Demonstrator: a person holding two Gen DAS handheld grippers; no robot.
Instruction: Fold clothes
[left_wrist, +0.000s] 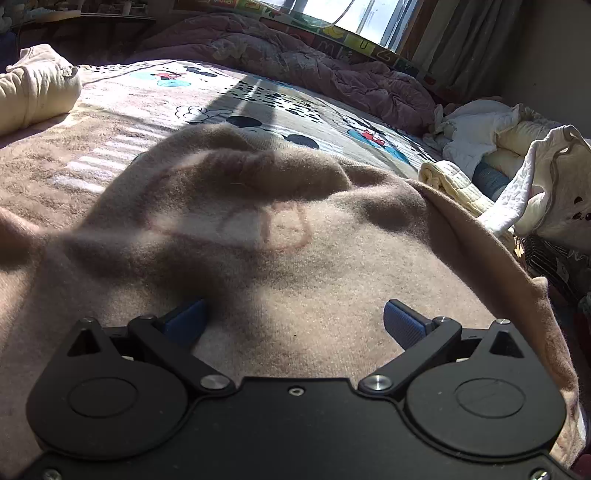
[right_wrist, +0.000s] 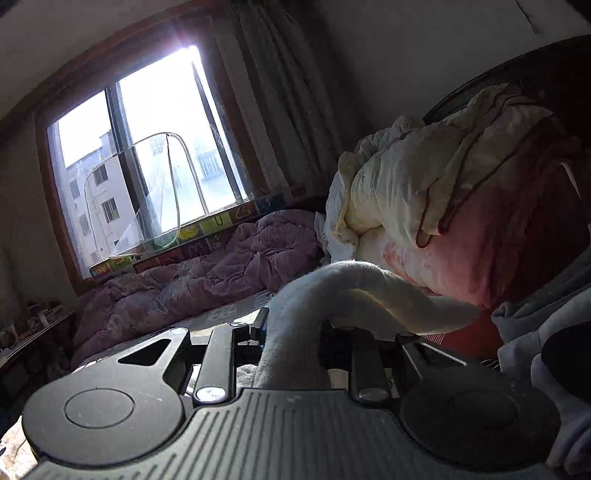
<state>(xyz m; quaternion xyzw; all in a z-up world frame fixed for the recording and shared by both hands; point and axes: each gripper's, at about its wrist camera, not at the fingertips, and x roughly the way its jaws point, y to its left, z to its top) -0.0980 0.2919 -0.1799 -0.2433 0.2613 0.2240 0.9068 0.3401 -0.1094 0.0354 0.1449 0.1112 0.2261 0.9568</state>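
Observation:
A tan fleecy garment with a faint pink outline print lies rumpled on the bed, filling the left wrist view. My left gripper hovers just over its near part, jaws wide open, blue pads apart with nothing between them. In the right wrist view my right gripper is raised and shut on a pale fleecy fold of cloth that arches up over the jaws and droops to the right. Its fingertips are hidden by that cloth.
A cartoon-print bedsheet covers the bed, with a purple quilt bunched along the window side. A cream rolled garment lies far left. A heap of white and cream clothes sits at right. A big bundled duvet rises right.

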